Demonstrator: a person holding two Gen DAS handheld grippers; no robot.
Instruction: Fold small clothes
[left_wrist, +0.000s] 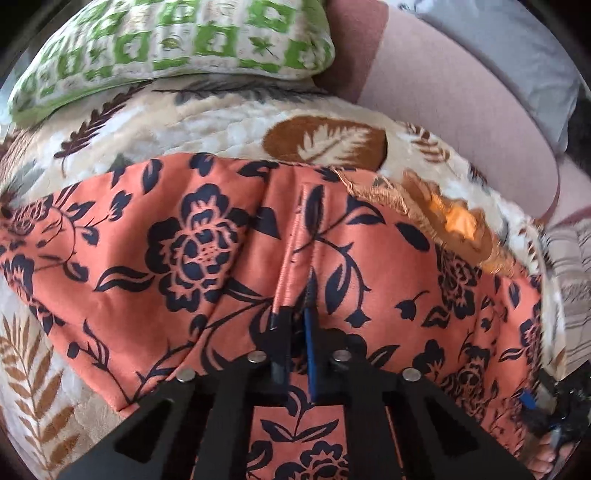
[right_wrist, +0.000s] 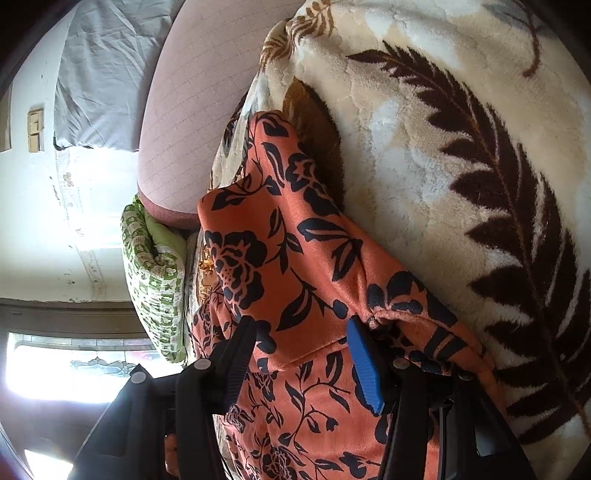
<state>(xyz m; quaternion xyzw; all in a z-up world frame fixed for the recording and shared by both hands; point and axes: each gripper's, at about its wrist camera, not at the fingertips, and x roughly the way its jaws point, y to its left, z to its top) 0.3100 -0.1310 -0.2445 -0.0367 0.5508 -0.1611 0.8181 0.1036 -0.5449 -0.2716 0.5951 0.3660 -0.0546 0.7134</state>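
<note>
An orange garment with dark navy flowers (left_wrist: 207, 236) lies spread on a cream leaf-print blanket (left_wrist: 207, 122). My left gripper (left_wrist: 293, 317) is shut on a raised seam fold of the garment near its middle. In the right wrist view the same garment (right_wrist: 295, 251) lies against the blanket (right_wrist: 461, 155). My right gripper (right_wrist: 301, 328) is open, its black finger and blue-padded finger (right_wrist: 364, 365) standing on either side of a fold of the cloth.
A green and white patterned pillow (left_wrist: 166, 44) lies at the far edge of the blanket. A pink mattress (left_wrist: 461, 110) and a grey pillow (left_wrist: 517, 48) are behind. A wall and window show at left of the right wrist view (right_wrist: 55, 240).
</note>
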